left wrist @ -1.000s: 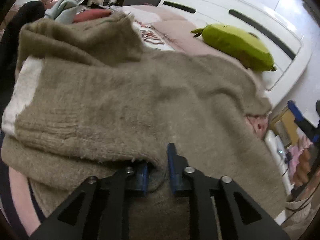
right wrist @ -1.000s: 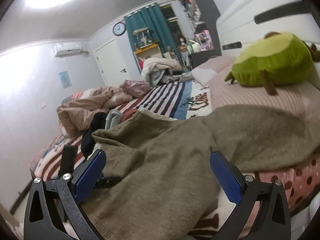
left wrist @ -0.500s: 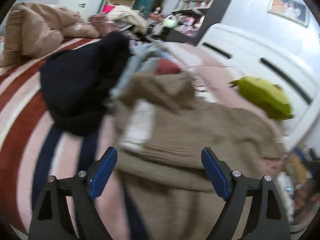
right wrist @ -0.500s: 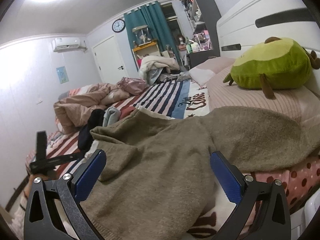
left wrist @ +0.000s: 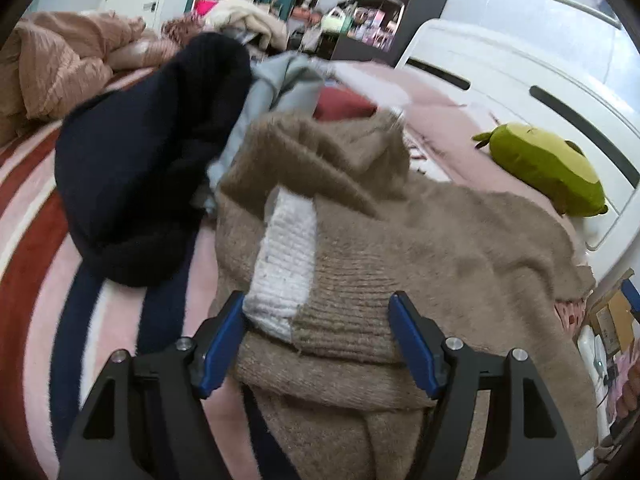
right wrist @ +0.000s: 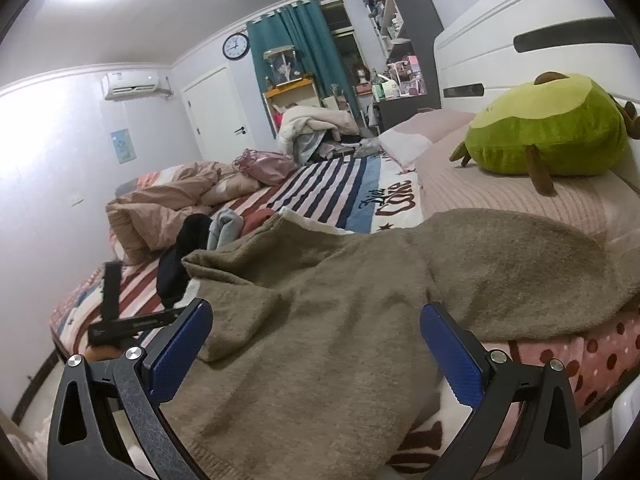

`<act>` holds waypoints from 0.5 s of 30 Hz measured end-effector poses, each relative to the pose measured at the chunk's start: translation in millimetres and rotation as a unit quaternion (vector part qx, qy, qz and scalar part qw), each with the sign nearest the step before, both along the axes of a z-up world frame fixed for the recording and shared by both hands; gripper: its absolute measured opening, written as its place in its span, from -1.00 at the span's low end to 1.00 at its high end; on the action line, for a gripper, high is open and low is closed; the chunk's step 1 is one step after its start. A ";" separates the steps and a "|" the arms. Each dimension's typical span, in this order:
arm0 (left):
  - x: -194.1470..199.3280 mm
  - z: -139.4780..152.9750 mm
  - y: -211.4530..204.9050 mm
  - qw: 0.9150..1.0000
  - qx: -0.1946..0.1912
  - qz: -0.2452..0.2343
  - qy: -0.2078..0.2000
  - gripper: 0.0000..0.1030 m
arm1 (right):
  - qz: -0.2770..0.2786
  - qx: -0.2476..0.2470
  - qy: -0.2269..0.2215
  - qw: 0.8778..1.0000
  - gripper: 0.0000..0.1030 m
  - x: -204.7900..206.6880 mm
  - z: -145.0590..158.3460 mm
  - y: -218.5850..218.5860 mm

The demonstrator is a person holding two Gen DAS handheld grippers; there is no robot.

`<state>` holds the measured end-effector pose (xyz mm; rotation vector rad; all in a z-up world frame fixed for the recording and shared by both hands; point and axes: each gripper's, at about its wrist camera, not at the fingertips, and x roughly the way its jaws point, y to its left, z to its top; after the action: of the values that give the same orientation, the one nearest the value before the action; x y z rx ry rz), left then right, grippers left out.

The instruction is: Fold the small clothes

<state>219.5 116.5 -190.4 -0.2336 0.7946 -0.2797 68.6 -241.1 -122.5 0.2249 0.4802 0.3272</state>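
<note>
A fuzzy tan sweater (left wrist: 420, 248) with a white knit cuff (left wrist: 286, 264) lies spread on the bed, one sleeve folded over its body. My left gripper (left wrist: 318, 340) is open, its blue pads on either side of the folded sleeve end, just above the fabric. In the right wrist view the same sweater (right wrist: 340, 320) fills the foreground. My right gripper (right wrist: 316, 352) is open and empty over the sweater's near part. The left gripper's black frame (right wrist: 120, 316) shows at the left of that view.
A dark navy garment (left wrist: 148, 152), a grey-blue one (left wrist: 280, 84) and a red one (left wrist: 344, 104) are piled beyond the sweater. A green avocado plush (right wrist: 548, 128) sits by the white headboard (left wrist: 520, 92). A pink duvet (right wrist: 160, 200) is bunched on the striped bedspread (right wrist: 332, 188).
My left gripper let go of the sweater, opened, pulled back, then came forward over the folded sleeve's white cuff. The right gripper has stayed open and nearly still.
</note>
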 end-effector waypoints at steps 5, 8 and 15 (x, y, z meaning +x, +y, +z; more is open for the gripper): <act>-3.5 8.2 -3.3 1.000 -0.008 -0.004 0.001 -0.74 | -0.001 0.005 0.004 1.000 1.00 0.6 -2.6 -2.4; -17.3 29.6 -15.4 0.999 -0.016 -0.024 -0.034 -0.76 | -0.005 0.012 0.010 1.000 1.00 2.3 -6.3 -9.4; -37.3 81.0 -87.2 0.989 -0.042 -0.118 -0.083 -0.77 | -0.021 0.023 0.017 0.999 1.00 2.3 -17.8 -33.9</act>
<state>182.1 29.4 -109.4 -0.1937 0.6466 -0.5494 70.9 -275.0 -140.3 0.2856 0.5021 0.2943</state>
